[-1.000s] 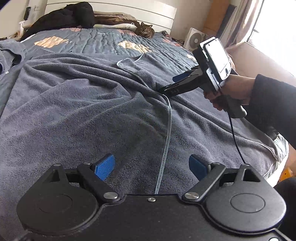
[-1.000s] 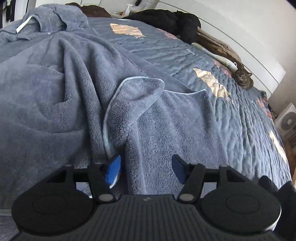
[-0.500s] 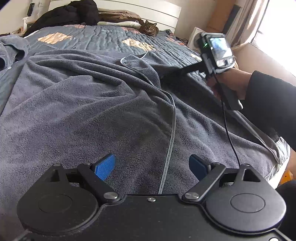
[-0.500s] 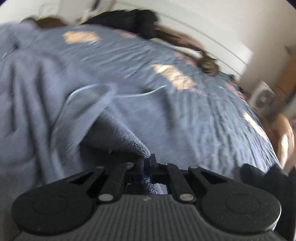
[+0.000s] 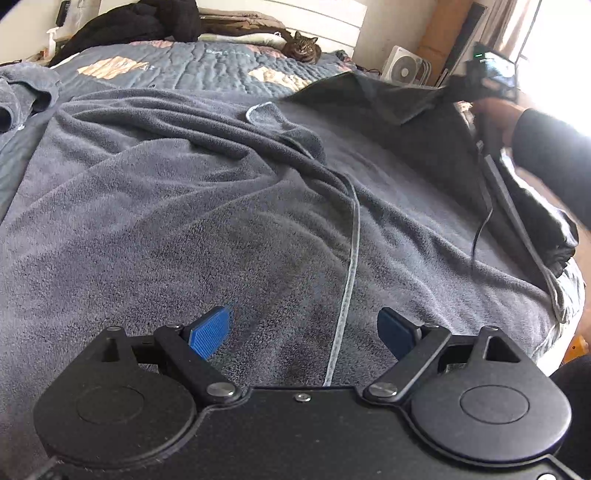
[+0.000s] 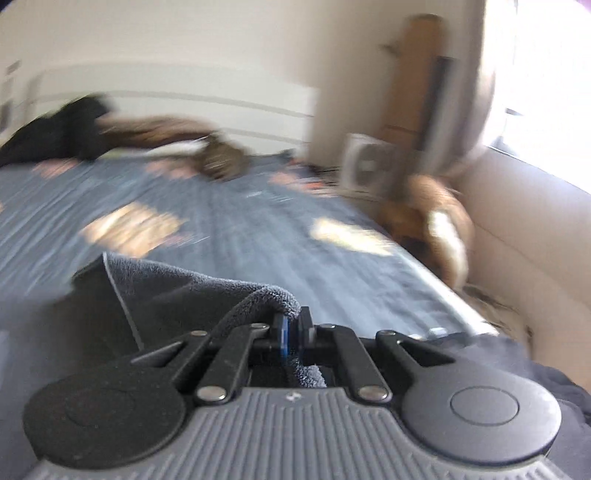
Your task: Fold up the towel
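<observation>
The grey towel (image 5: 184,206) lies rumpled across the bed (image 5: 207,70), its pale hemmed edge running down toward the left gripper (image 5: 303,330), while its right-hand part is lifted off the bed in a taut dark sheet toward the right gripper (image 6: 293,328). That gripper's fingers are pinched tight on a bunched fold of towel, which loops over them in the right wrist view; a second ago they stood apart over a fold lying flat on the bed, and the whole hand has since swung up and to the right, drawing the cloth with it, so the right wrist view is blurred. The left gripper's blue pads (image 5: 208,332) stand wide apart above the towel, holding nothing, as before. A cat (image 5: 301,47) rests by the headboard, beside dark clothes (image 5: 147,22); a fan (image 5: 404,70) stands past the bed.
</observation>
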